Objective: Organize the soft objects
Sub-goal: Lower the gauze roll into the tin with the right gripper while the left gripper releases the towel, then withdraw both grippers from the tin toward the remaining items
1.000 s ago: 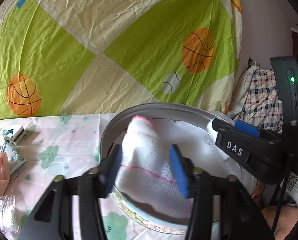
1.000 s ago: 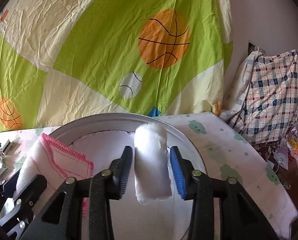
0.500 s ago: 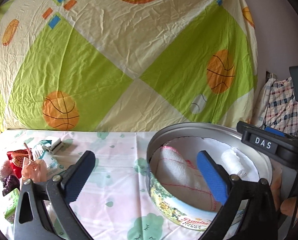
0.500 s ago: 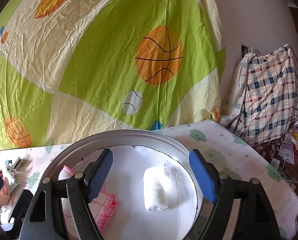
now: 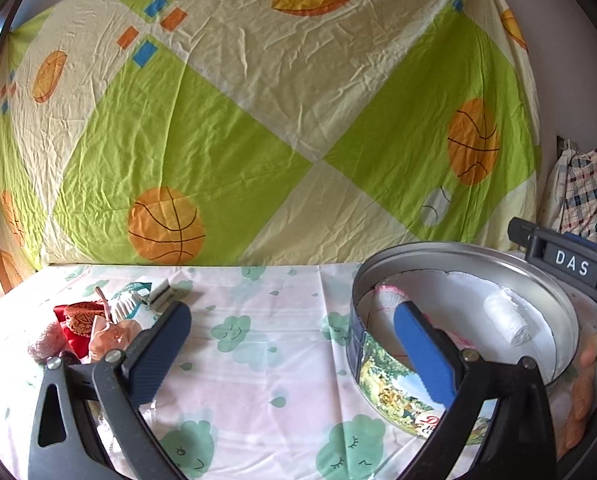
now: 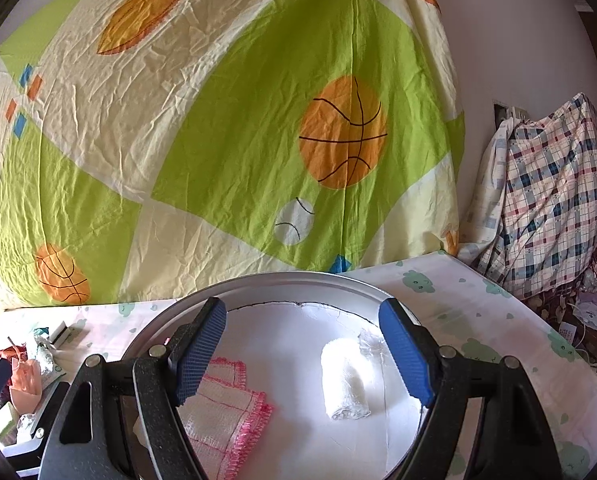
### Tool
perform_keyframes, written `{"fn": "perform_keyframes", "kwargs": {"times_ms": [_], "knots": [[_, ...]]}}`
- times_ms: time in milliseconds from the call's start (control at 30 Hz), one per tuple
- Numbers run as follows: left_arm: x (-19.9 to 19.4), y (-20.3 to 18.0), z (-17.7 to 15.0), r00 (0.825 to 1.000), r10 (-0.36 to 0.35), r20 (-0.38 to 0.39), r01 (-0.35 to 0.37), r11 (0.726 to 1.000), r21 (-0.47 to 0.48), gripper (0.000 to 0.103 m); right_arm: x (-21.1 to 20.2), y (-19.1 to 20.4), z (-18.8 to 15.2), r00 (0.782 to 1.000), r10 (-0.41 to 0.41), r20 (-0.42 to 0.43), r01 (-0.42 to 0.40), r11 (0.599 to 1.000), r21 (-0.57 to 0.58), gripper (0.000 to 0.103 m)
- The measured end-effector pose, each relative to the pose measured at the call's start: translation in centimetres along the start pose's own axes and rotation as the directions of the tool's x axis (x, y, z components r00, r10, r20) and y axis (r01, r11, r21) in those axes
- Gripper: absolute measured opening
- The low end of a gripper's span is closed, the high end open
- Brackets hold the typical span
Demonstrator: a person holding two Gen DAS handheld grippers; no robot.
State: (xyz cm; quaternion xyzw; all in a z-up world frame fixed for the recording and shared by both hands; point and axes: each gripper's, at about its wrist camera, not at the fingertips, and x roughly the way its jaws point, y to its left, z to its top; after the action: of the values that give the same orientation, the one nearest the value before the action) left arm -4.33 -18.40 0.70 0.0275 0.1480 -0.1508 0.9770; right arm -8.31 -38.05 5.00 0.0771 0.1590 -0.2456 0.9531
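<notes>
Flanking the round tin (image 5: 566, 312), a small-item pile (image 5: 86, 320) crowds the tablecloth (image 5: 258, 360).

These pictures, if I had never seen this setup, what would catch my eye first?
Probably the big sheet printed with orange basketballs, hanging behind the table. Next, the round metal tin at the table's right end, holding a pink-edged cloth and a rolled white cloth. Both the left gripper and right gripper stand open, holding nothing.
</notes>
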Motion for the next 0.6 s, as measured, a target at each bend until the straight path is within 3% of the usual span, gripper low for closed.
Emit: {"fn": "perform_keyframes", "kwargs": {"times_ms": [300, 600], "knots": [[-0.3, 1.2, 0.0, 1.000, 0.016, 0.009, -0.016, 1.000, -0.004, 0.103, -1.4, 2.0, -1.4, 0.996, -0.014, 0.084, 0.016, 1.000, -0.016, 0.081], [-0.5, 1.9, -0.2, 1.000, 0.016, 0.000, -0.016, 1.000, 0.004, 0.103, -1.1, 3.6, -3.2, 0.999, -0.030, 0.042, 0.034, 0.994, -0.100, 0.081]]}}
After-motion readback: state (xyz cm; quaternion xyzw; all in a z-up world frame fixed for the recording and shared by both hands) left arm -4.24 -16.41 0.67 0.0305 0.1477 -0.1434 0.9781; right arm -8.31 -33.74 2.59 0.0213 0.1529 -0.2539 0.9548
